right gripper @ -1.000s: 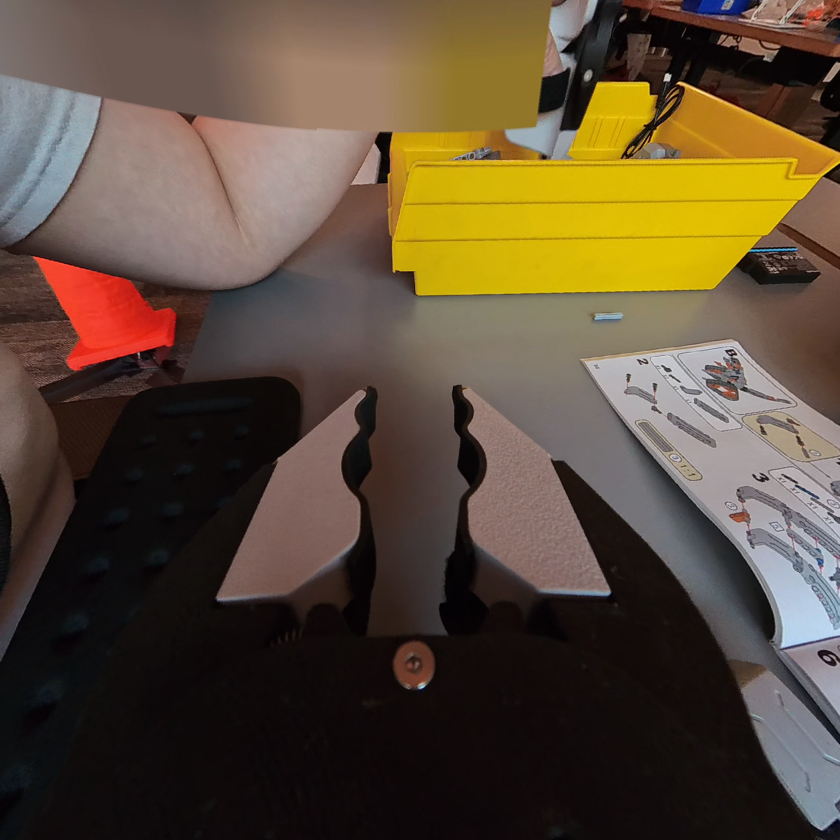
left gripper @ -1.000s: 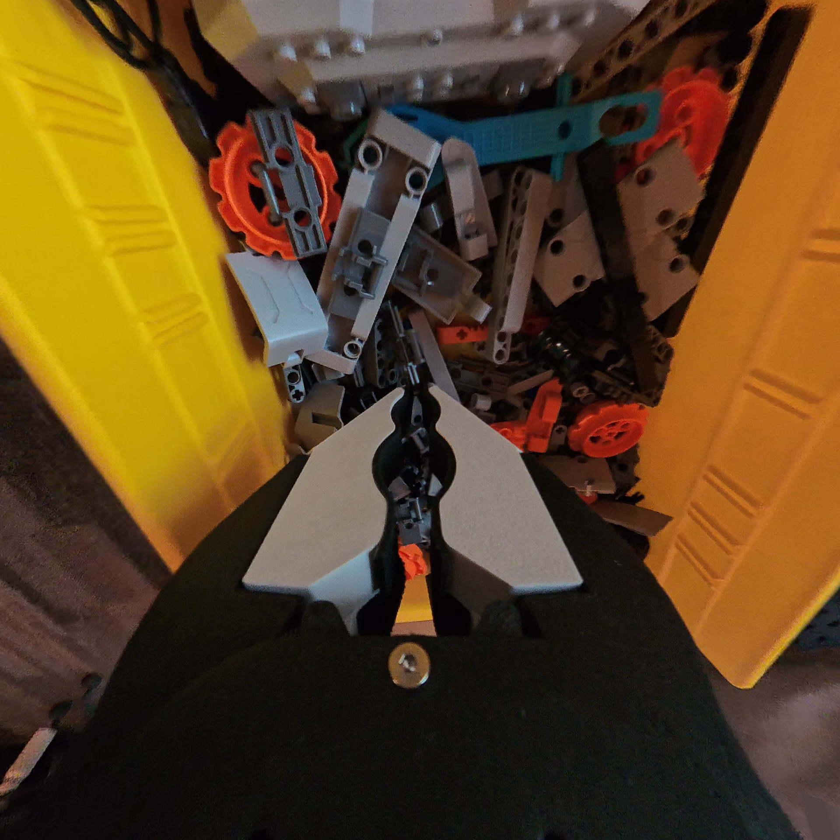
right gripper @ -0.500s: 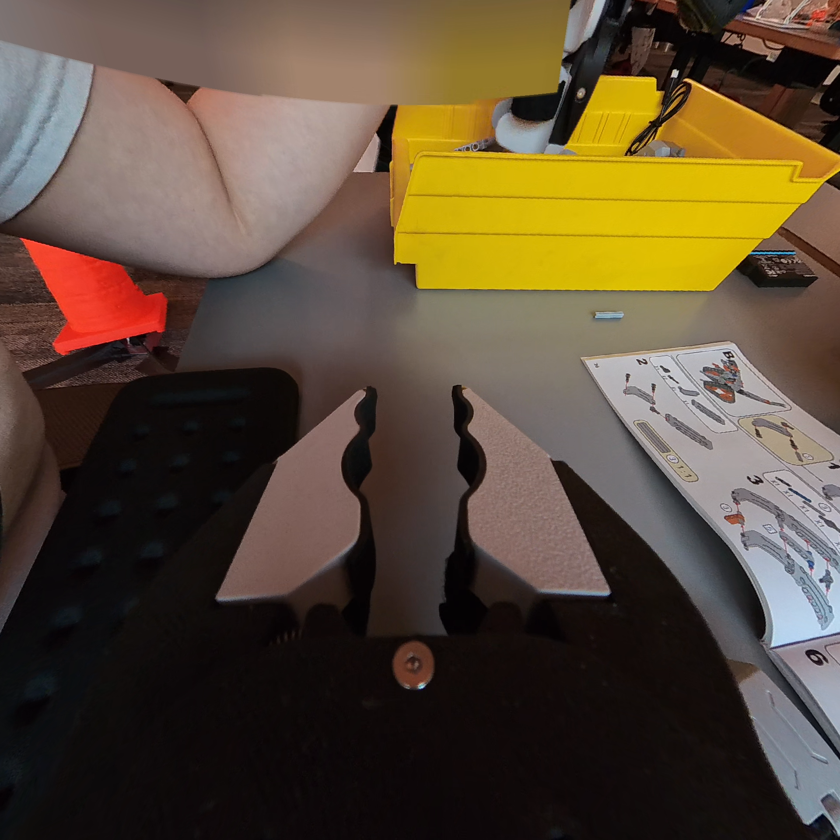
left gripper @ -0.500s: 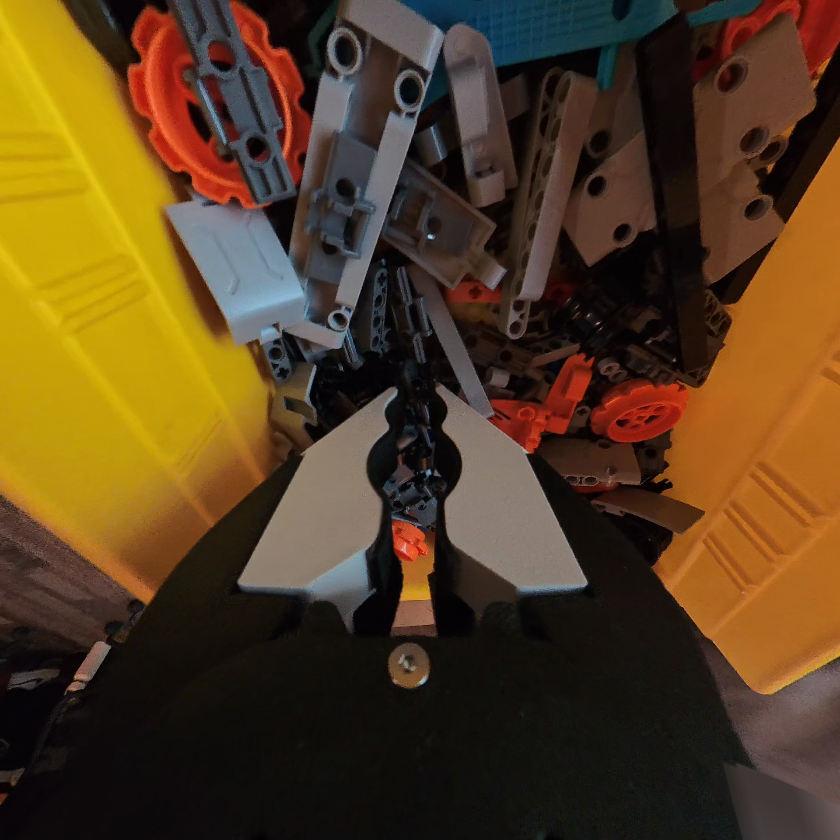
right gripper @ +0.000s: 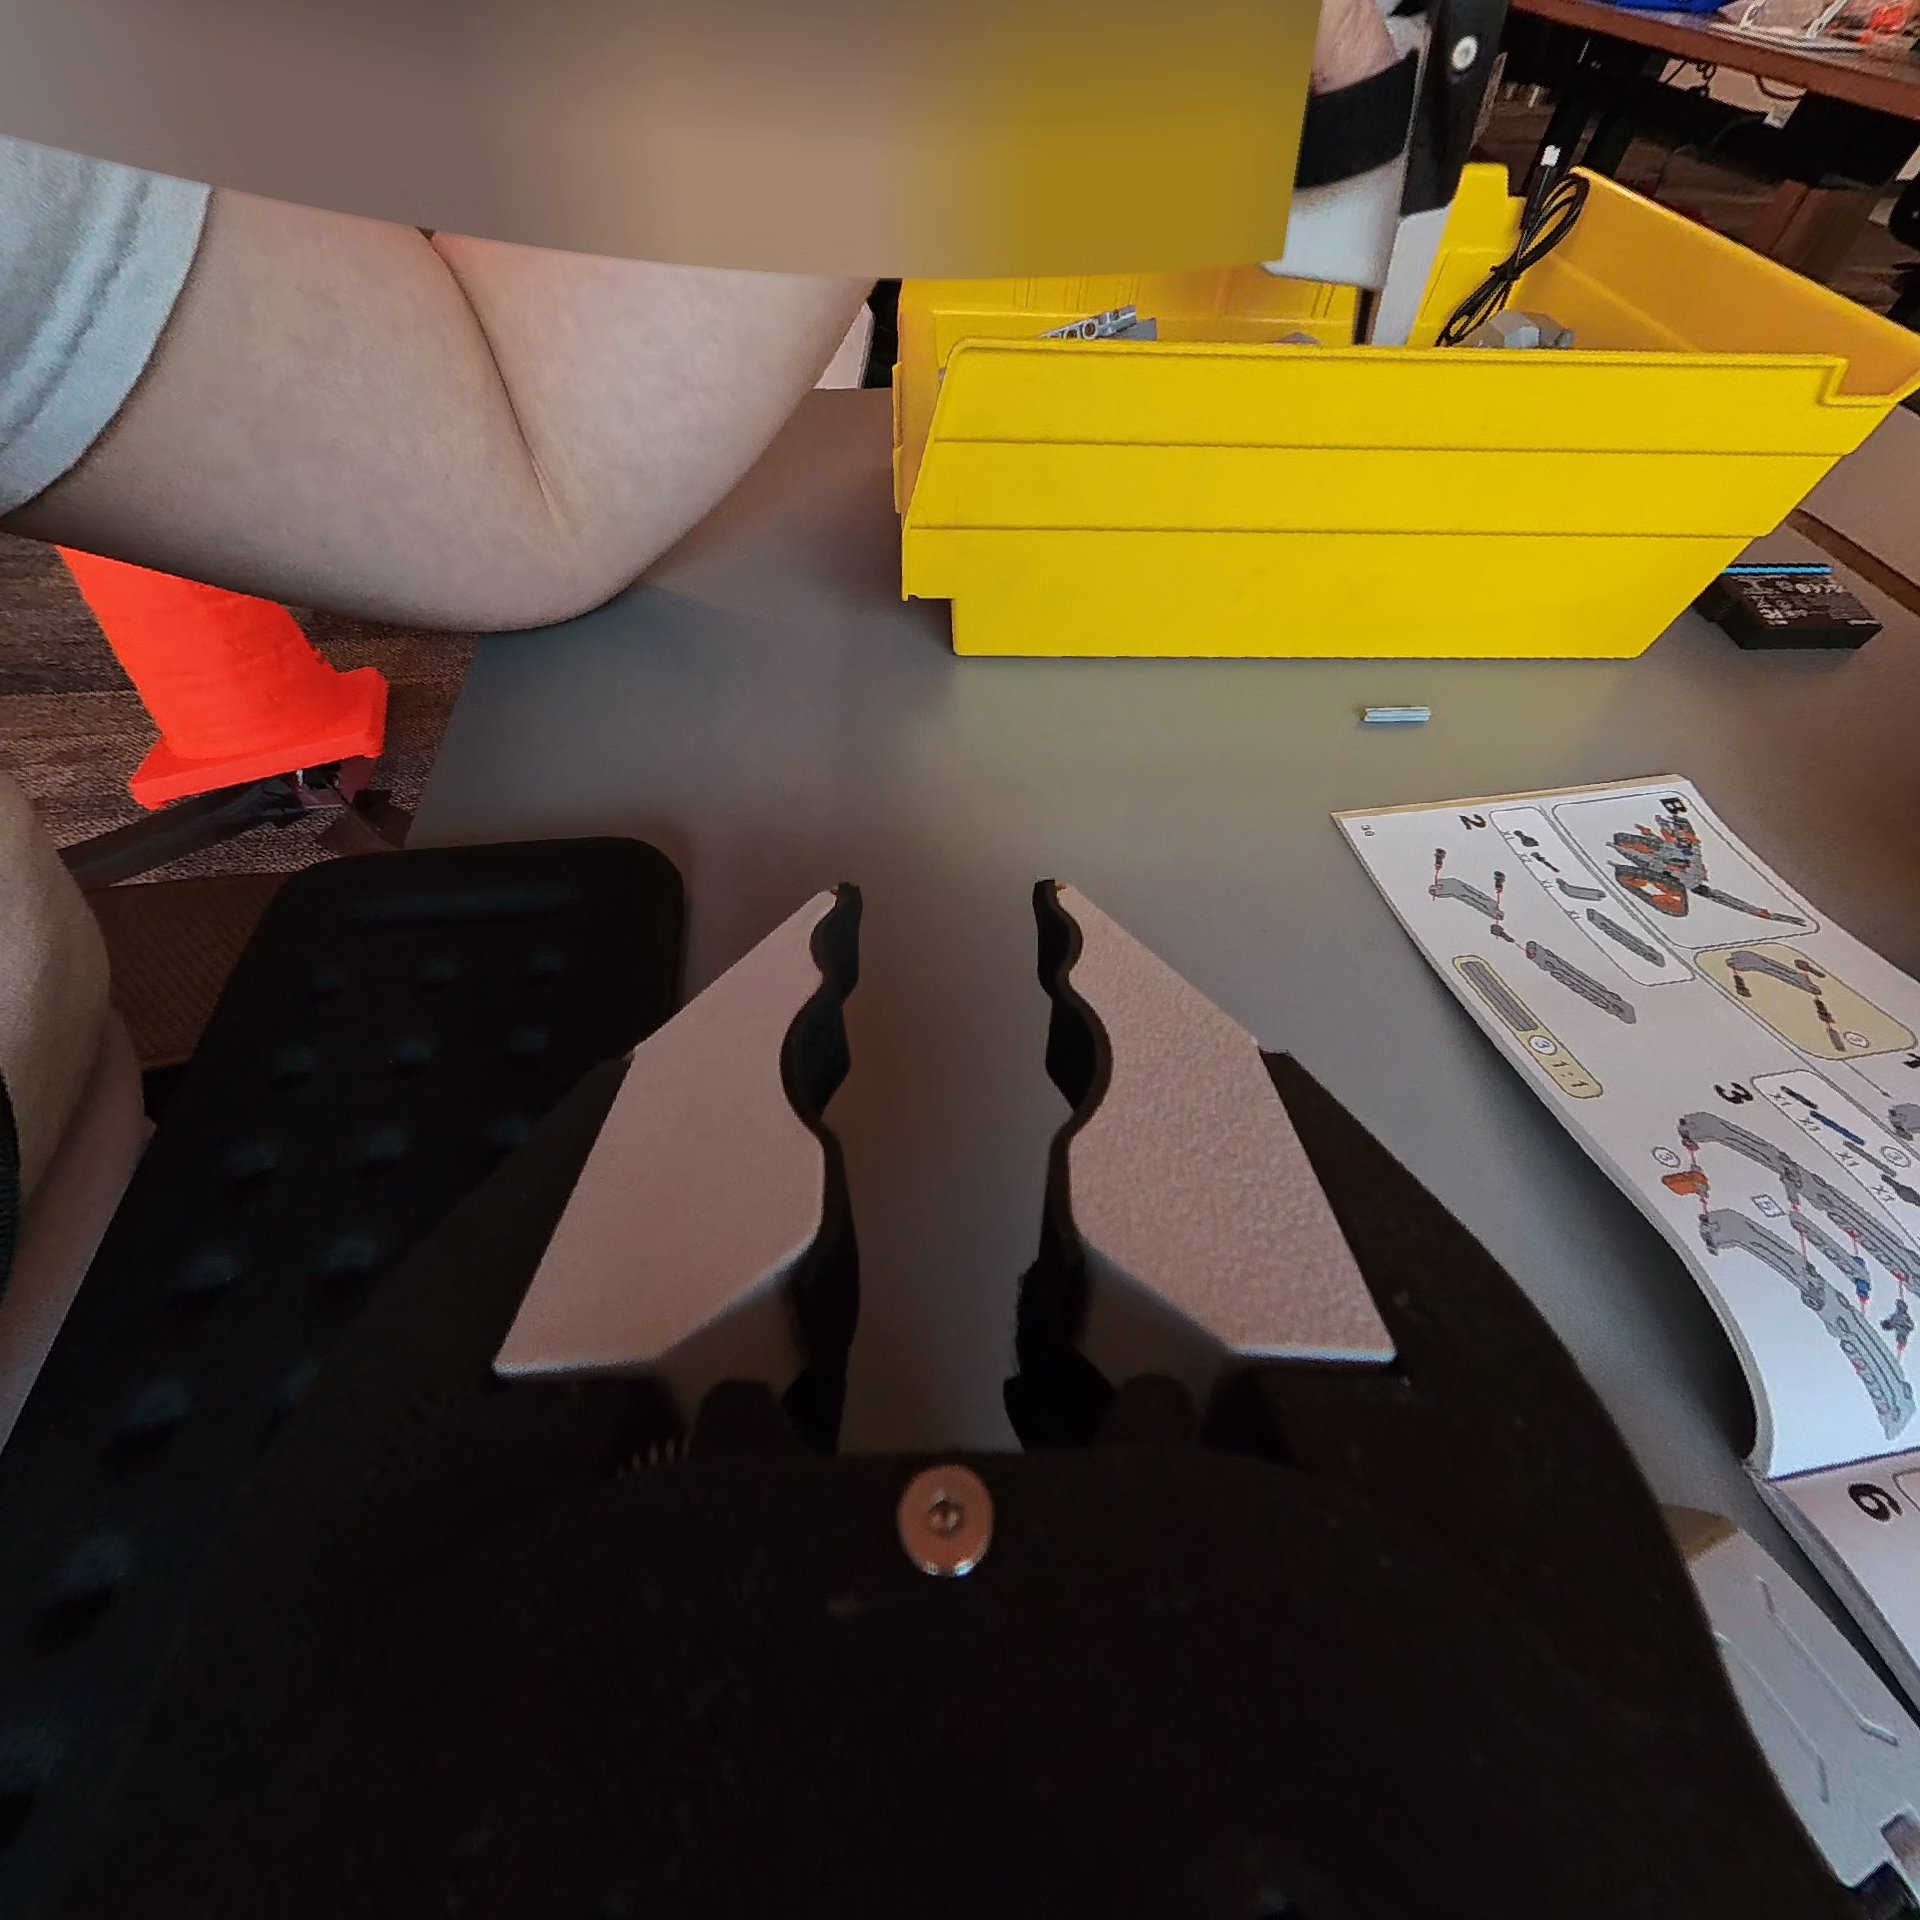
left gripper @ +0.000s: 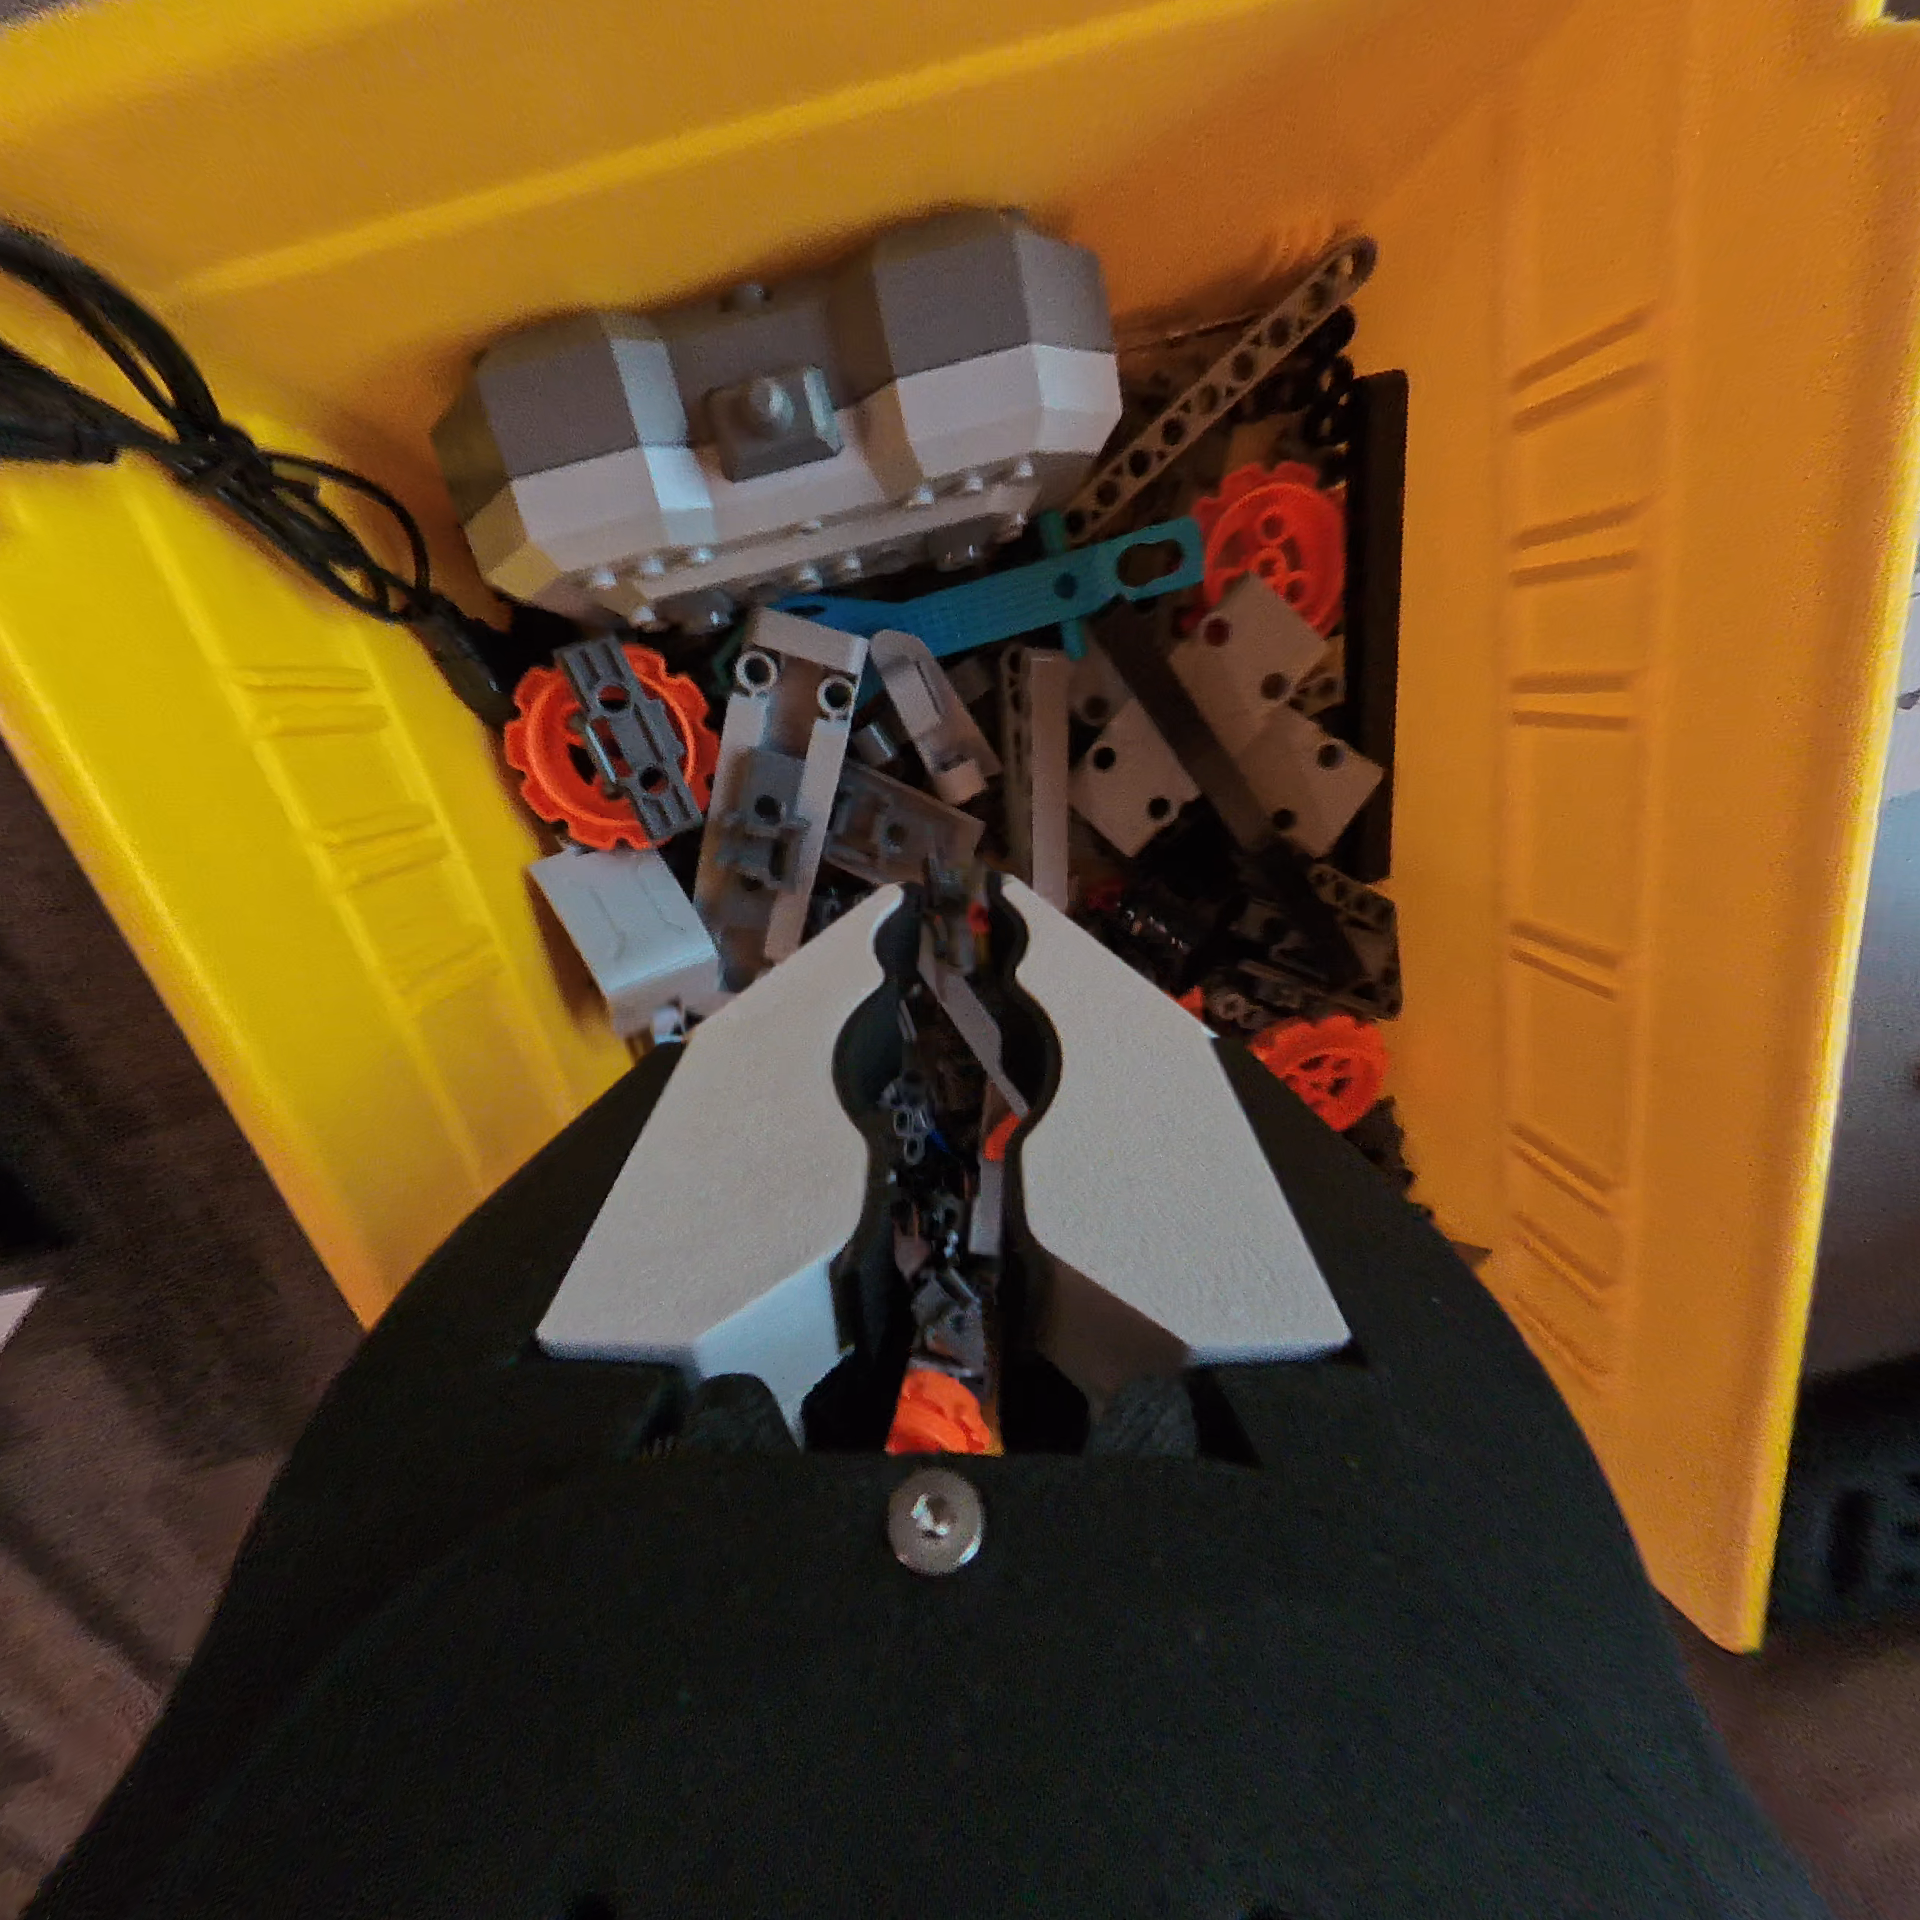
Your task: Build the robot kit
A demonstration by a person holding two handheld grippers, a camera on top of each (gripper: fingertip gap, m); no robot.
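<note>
Grey counter (right gripper: 1091,790) holds a yellow bin (right gripper: 1351,499); beside it lies a printed booklet (right gripper: 1683,1049). Right claw (right gripper: 945,894) gapes empty before the bin. Left claw (left gripper: 951,894), almost closed, holds nothing over toy parts (left gripper: 935,748) inside it.

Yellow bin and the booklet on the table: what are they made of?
Yellow bin: looks like moulded plastic, smooth and slightly glossy, with stepped ribs along its wall. Booklet: printed paper, matt; its page curls up at the edge. Table: grey, smooth matt top, probably laminate, but hard to tell.
</note>
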